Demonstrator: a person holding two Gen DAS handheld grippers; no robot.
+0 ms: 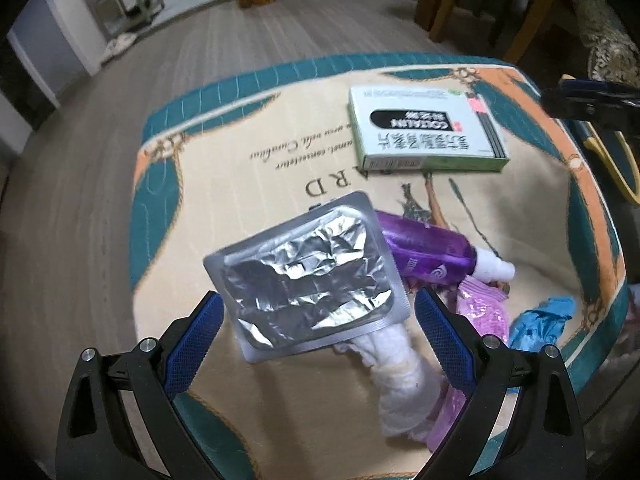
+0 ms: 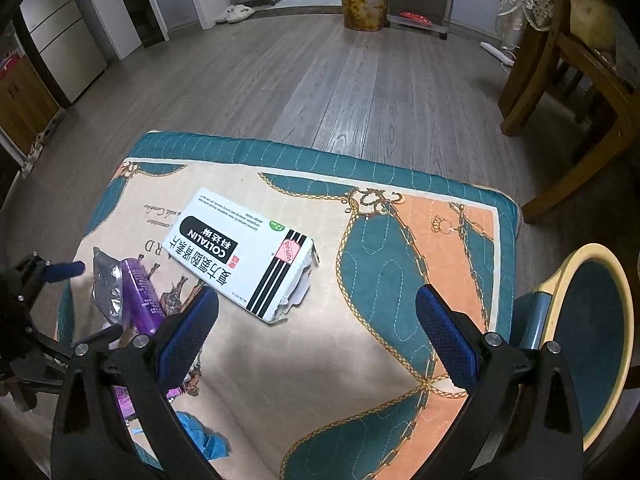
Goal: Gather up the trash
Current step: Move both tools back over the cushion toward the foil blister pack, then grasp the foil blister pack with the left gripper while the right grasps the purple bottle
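Collecting trash from a patterned cushion, left to right. The left gripper stands wide open around a silver foil blister pack; neither blue pad visibly presses it, so whether it is supported at all cannot be told, and it may slip or skid aside on closing because the sheet is thin, stiff and tilted. Beside it lie a purple bottle, white tissue, pink wrapper and blue wrapper; closing could catch these as well. Farther off rests a torn-ended medicine box. The right gripper hangs wide open, empty, above bare cushion near a teal bin.
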